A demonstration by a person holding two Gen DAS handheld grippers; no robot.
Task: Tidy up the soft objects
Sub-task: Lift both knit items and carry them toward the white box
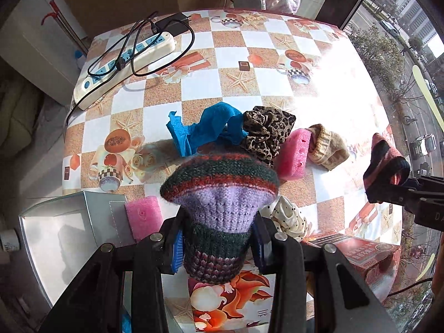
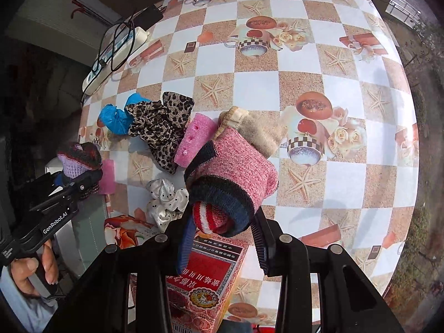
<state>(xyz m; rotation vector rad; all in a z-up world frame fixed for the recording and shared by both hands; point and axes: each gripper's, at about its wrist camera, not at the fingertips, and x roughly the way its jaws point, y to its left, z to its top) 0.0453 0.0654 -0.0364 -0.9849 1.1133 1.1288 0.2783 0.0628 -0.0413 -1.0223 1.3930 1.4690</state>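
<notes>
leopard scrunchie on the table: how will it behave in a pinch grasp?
The leopard scrunchie is ruffled loose fabric, so it will likely squash flat between the fingers and droop. It looks light and shouldn't roll. It touches the blue cloth and the pink foam block, so lifting it may drag them.

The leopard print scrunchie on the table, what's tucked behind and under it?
Behind the leopard print scrunchie lies a crumpled blue cloth, partly covered by it. A pink foam block leans against its right side. Whatever is beneath the scrunchie is hidden.

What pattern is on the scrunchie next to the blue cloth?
Leopard print, brown and black, on the scrunchie; clearest in the right wrist view.
</notes>
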